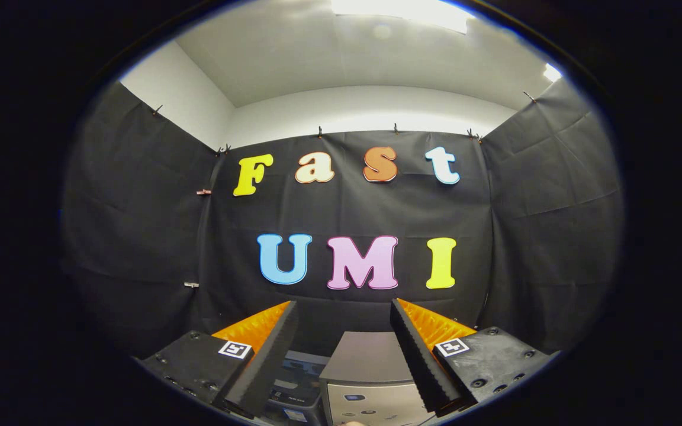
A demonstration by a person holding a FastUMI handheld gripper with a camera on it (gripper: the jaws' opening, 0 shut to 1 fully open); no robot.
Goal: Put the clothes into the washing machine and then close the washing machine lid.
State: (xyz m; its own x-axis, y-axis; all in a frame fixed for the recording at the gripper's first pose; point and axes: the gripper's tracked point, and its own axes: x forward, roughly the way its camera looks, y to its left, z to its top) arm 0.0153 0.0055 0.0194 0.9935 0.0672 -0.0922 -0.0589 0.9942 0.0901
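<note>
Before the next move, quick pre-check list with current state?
1. Gripper open: ok, the fingers stand wide apart.
2. Nothing held: ok, the gap between the fingers is empty.
3. Washing machine located: ok, its grey top sits low between the fingers, nearer the right one.
4. Lid open for loading: cannot tell, the top looks flat, but the angle is too shallow to be sure.
5. Clothes located: cannot tell, none can be made out from this angle.
6. Gripper aimed at the work: not ok, it points level at the booth wall, above the machine.
</note>
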